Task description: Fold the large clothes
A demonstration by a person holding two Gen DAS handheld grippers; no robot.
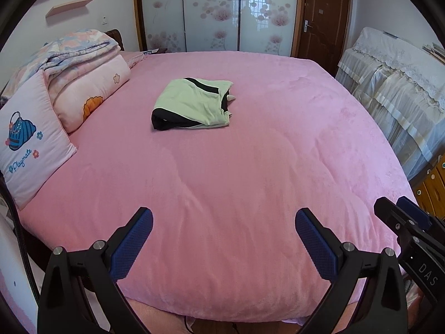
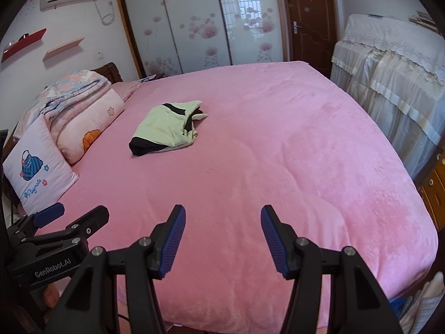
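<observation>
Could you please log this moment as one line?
garment: folded, mid-bed | left gripper: open, empty | right gripper: open, empty | both at near edge of bed

Folded garment (image 1: 192,104) mid-bed (image 1: 250,172), pillows (image 1: 30,142) left, wardrobe (image 1: 211,11) behind, both tools near edge

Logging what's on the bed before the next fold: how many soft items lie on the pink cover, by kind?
Garments: 1, green-and-black garment, folded
Pillows: 2, Playmate pillow; flower pillow
Quilts: 1, floral quilt, folded
Total: 4
</observation>
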